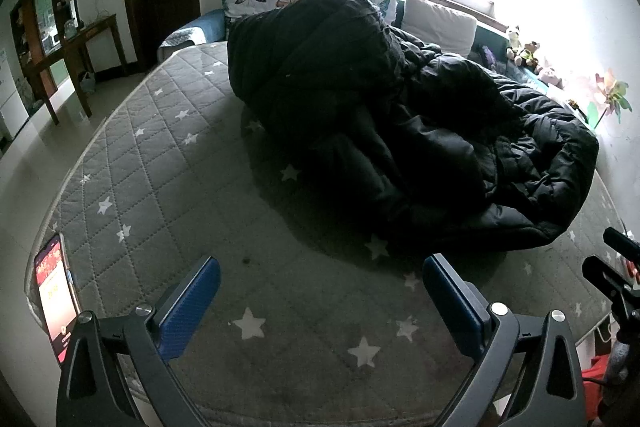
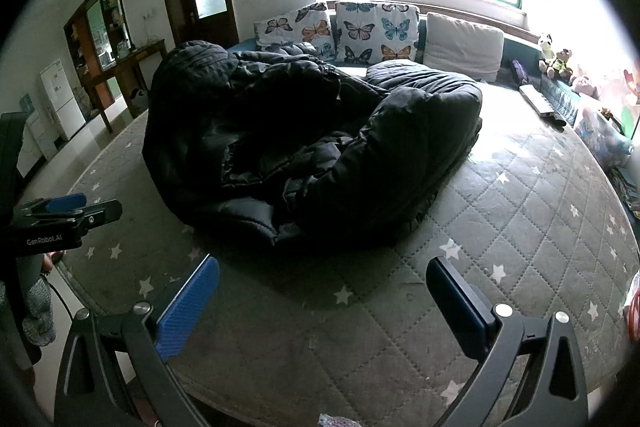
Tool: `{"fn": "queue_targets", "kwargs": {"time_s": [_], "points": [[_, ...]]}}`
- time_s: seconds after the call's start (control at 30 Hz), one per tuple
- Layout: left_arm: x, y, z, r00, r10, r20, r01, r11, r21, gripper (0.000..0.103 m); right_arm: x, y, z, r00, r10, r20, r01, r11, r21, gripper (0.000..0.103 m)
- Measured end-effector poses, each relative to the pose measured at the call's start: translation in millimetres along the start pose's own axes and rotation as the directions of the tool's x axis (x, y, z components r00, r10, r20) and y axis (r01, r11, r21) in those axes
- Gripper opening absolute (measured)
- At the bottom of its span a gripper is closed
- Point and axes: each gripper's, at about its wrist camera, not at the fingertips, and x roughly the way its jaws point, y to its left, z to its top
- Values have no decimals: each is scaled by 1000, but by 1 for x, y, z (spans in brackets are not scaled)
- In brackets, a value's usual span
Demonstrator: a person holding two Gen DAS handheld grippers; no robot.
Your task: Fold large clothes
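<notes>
- Left gripper (image 1: pixel 320 303): jaws wide, holding nothing; coat (image 1: pixel 400 119) heaped ahead
- Right gripper (image 2: pixel 322 301): jaws wide, holding nothing; mattress (image 2: pixel 520 211) beneath

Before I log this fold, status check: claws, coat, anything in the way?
Left claw open, nothing held. Right claw open, nothing held. Coat heaped, unfolded on mattress. Phone at mattress edge, clear of coat.
</notes>
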Motion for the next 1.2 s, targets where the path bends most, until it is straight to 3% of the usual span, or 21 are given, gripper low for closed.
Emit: {"fn": "queue_targets", "kwargs": {"time_s": [1.2], "points": [[12, -1, 28, 1000, 23, 1, -23, 998, 53, 103, 14, -13, 22, 999, -45, -8, 45, 999, -17, 103]]}}
